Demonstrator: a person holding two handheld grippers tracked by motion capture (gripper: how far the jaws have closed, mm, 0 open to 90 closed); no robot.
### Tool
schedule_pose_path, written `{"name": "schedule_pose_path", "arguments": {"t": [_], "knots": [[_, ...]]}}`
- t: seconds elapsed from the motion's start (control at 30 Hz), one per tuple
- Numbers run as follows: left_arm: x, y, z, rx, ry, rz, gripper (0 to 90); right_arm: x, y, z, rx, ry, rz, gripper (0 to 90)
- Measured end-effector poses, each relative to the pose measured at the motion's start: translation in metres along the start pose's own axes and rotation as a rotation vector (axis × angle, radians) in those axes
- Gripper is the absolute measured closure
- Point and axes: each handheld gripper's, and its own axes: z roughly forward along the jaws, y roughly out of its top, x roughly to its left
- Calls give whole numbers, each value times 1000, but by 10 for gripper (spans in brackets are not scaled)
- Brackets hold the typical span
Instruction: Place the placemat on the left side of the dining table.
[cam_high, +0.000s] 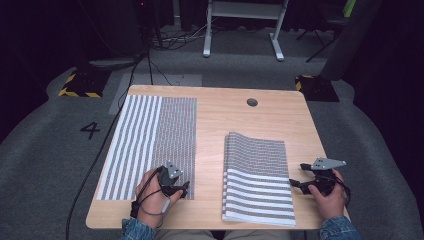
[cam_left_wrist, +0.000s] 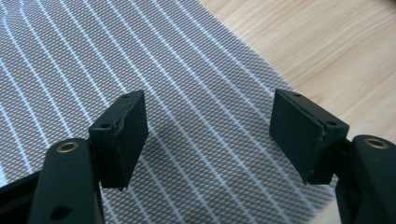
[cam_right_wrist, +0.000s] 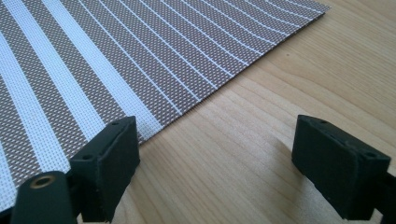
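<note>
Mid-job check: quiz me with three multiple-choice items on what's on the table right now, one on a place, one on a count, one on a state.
1. Where is the left hand-held gripper?
A. Over the near right corner of the flat mat
B. Beside the table's hole
C. On the floor

2. How many striped mats lie on the table?
A. One
B. Two
C. Four

3. How do the right hand-held gripper jaws stand?
A. Shut on the mat
B. Open, empty
C. Shut, empty

Answers:
1 A, the high view shows it there.
2 B, the flat mat and the folded mat.
3 B, bare wood lies between its jaws, beside the mat's edge.
</note>
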Motion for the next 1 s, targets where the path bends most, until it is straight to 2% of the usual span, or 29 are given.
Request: {"name": "schedule_pose_path", "arguments": {"t": [0.03, 0.1, 0.2, 0.23, 0.3, 0.4, 0.57, 0.6, 0.67, 0.83, 0.9, 0.93, 1.0], "knots": [[-2, 1, -2, -10, 1, 4, 282, 0, 0, 0, 0, 0, 0, 152], [-7, 2, -6, -35, -26, 12, 281, 0, 0, 0, 2, 0, -2, 152], [-17, 3, -14, -81, -82, 25, 281, 0, 0, 0, 5, 1, -3, 152], [-22, 3, -16, -90, -114, 39, 281, 0, 0, 0, 5, 1, -3, 152], [-32, 4, -19, -118, -150, 73, 282, 0, 0, 0, 5, 1, -2, 152], [-47, 5, -21, -134, -211, 121, 281, 0, 0, 0, 4, 0, -3, 152], [-70, 4, -20, -136, -279, 183, 279, 0, 0, 0, 5, 1, -3, 152], [-74, 4, -19, -133, -307, 194, 278, 0, 0, 0, 5, 1, -2, 152], [-79, 3, -17, -130, -321, 226, 277, 0, 0, 0, 5, 2, -3, 152], [-88, -3, -8, -111, -393, 285, 280, 0, 0, 0, 4, 3, -3, 152], [-89, -7, -3, -82, -405, 311, 273, 0, 0, 0, 4, 3, -3, 152], [-90, -9, 0, -77, -390, 328, 271, 0, 0, 0, 4, 3, -2, 152], [-91, -12, 4, -73, -393, 356, 269, 0, 0, 0, 4, 3, -3, 152]]}}
